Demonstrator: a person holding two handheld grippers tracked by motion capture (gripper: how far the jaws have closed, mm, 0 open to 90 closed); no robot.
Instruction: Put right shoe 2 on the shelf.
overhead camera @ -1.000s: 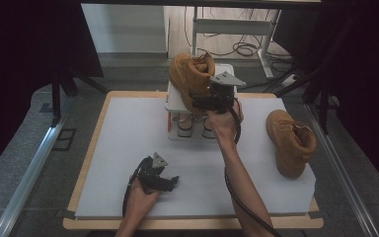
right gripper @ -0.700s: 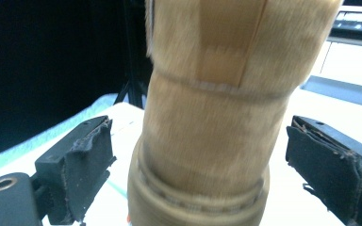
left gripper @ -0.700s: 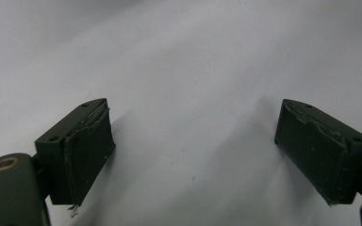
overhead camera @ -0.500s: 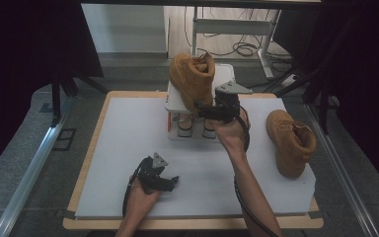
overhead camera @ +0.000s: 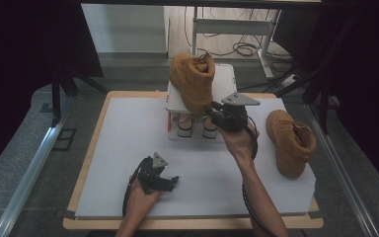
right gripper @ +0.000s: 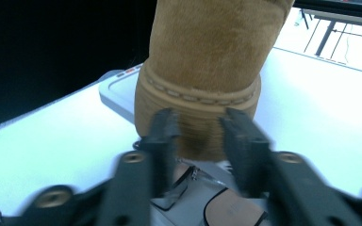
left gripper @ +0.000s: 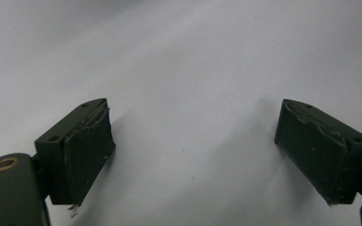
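A tan suede boot (overhead camera: 193, 81) stands upright on a white raised stand (overhead camera: 225, 81) at the back of the table. My right gripper (overhead camera: 213, 114) hovers just in front of the boot's near end, with its jaws pointing at it. In the right gripper view the boot's heel (right gripper: 207, 70) rises right behind my right gripper (right gripper: 200, 136); the blurred jaws stand apart with a gap and clamp nothing. My left gripper (overhead camera: 173, 181) rests low on the white tabletop near the front. In the left gripper view my left gripper (left gripper: 195, 155) is wide open over the bare white surface.
A second tan boot (overhead camera: 290, 142) lies on the table's right side, close to the right forearm. The white mat (overhead camera: 128, 143) covers the wooden table. Under the stand's top sits a lower shelf with small items (overhead camera: 185, 129). Cables and a metal frame lie beyond the table.
My right gripper has drawn back from the boot toward the front and slightly right. The boot stays on the stand. The left gripper has not moved.
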